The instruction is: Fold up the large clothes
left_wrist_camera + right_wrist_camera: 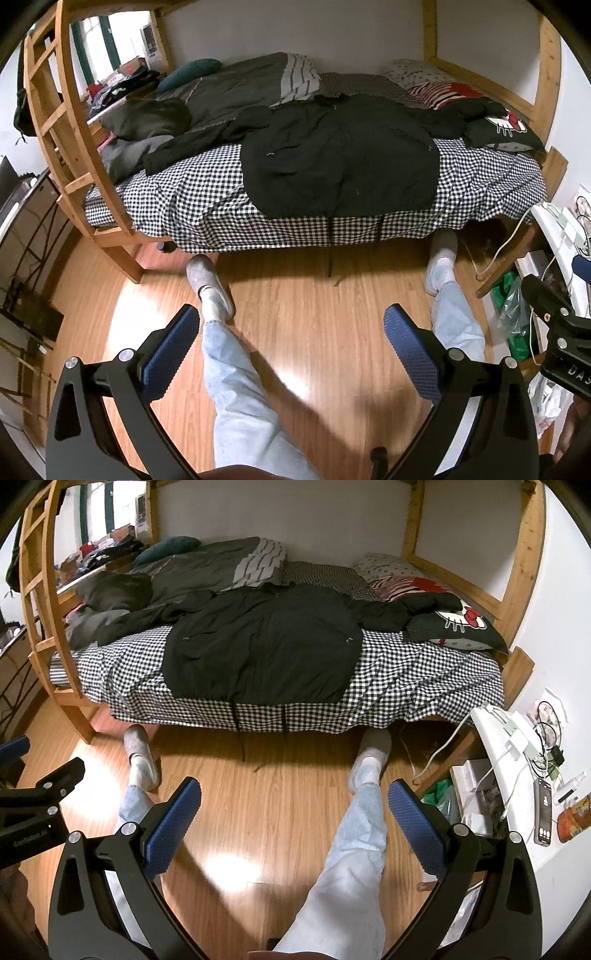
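The black jacket (pixel 340 155) lies spread flat on the checked bed (pixel 192 206), hem at the near edge, its long axis running near to far and sleeves reaching left and right. Both grippers hang well back over the floor, jaws wide open and empty. From the left gripper (pixel 291 347) the jacket sits ahead, slightly right; from the right gripper (pixel 295 812), ahead, slightly left. Neither looks clearly nearer. Only the right view shows the worktop (pixel 517 775) with a phone (pixel 543 810).
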{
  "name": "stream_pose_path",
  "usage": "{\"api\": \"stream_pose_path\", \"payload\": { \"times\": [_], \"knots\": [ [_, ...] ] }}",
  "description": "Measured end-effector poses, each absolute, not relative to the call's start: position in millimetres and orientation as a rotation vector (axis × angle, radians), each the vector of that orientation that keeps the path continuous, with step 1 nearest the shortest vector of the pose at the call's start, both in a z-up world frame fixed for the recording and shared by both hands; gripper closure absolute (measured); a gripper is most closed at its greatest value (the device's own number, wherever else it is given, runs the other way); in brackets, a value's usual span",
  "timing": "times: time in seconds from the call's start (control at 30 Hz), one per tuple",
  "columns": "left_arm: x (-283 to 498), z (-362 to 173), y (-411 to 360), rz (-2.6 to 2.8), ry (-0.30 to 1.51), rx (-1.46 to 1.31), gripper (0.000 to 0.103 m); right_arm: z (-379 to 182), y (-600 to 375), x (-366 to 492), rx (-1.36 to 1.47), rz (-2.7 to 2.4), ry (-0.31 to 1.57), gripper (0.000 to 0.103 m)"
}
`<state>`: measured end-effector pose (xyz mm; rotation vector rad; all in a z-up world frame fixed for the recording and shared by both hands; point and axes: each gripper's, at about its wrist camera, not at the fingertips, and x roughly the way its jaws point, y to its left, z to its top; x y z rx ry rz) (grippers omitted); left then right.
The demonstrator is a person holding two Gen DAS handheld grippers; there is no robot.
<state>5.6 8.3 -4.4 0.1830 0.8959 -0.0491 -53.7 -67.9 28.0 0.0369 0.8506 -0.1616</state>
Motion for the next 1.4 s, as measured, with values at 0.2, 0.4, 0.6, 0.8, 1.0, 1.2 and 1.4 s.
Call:
{"api": "stream_pose_path", "payload": {
  "times": [0.2,0.4,0.6,0.8,1.0,1.2,1.4],
  "knots": [
    [6,-5,9,-0.052,0.897,0.183,0.005,26,-70,-50,0.035,-0.157,0.859,0.003],
    [11,-9,9,-0.044,0.906,0.185,0.005,20,-74,-46,0.043,-0.16,0.871,0.003],
    [21,-17,9,-0.037,0.926,0.188,0.005,15,-79,-35,0.052,-0.171,0.885,0.003],
    [42,-25,9,-0.036,0.945,0.186,0.005,12,-84,-11,0.067,-0.168,0.893,0.003],
    [86,-47,14,-0.003,0.984,0.161,0.005,0,-82,40,0.071,-0.156,0.911,0.003],
    [143,-73,23,0.032,1.02,0.154,0.005,-31,-79,101,0.066,-0.141,0.957,0.003],
    [203,-86,30,0.052,1.042,0.142,0.005,-53,-85,160,0.052,-0.128,0.999,0.003]
  ]
}}
